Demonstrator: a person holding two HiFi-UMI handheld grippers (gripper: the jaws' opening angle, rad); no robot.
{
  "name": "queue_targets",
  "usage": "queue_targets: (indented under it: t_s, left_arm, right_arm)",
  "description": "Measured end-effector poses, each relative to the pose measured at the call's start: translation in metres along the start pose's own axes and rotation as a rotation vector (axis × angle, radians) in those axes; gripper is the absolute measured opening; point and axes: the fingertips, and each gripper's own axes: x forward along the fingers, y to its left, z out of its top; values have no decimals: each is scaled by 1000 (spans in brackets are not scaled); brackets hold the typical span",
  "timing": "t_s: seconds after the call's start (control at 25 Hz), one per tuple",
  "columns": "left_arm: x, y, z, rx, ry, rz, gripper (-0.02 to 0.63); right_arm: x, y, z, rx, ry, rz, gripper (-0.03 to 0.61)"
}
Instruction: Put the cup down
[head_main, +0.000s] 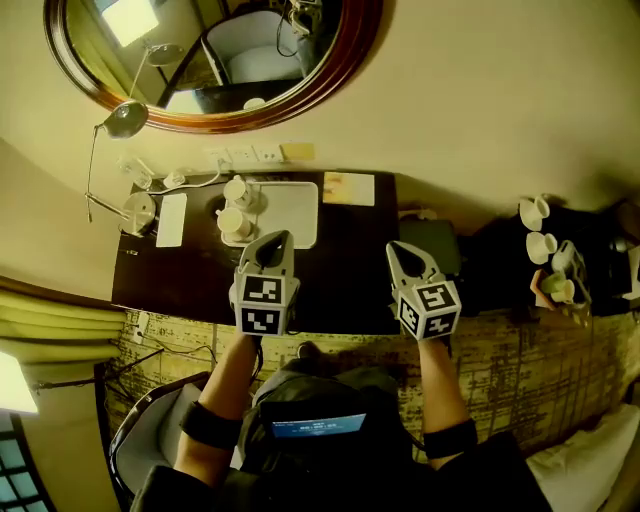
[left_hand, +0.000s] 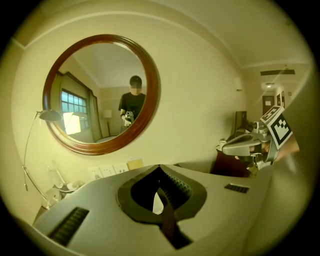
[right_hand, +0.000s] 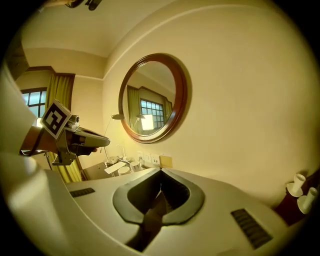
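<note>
One round mirror in a red-brown wooden frame (head_main: 250, 60) fills much of the cream wall, and all three views catch it. Only the left gripper view shows a person (left_hand: 131, 102) reflected in it; the right gripper view shows a reflected window there instead. Below the mirror, the head view alone lays out the dark brown wooden surface (head_main: 340, 270) from above, with a dark stand (head_main: 495, 265) to its right and a white rectangular tray (head_main: 295, 205) near the wall.

The left tongs (head_main: 277, 238) and right tongs (head_main: 398, 248) hover side by side over the surface, well apart, tips toward the wall. Each gripper view shows its own jaws pressed together with nothing between them, and each also catches the other gripper from the side.

A silver desk lamp (head_main: 125, 120) stands at the surface's left end. Two white ceramic cups (head_main: 232, 220) sit on the tray's left part, near the left tongs' tip but gripped by neither. The right gripper view shows them small (right_hand: 134, 165); the left gripper view does not. More white cups (head_main: 541, 246) stand on the dark stand, two of them at the right gripper view's right edge (right_hand: 299, 183).
</note>
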Motion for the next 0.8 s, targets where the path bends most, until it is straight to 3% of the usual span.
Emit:
queue_targets:
  t_s: [0.28,0.68,0.8]
  left_arm:
    - [-42,93,-37,-98,37,135,0]
    - [-99,148,-72,-223,94,396,0]
    - [-103,148,-80,-255,94,411,0]
  right_arm:
    - [77,90,16,-83,46,157,2]
    - [126,168,19,-180,93,421,2]
    - [125,184,24,-202,106,466,2]
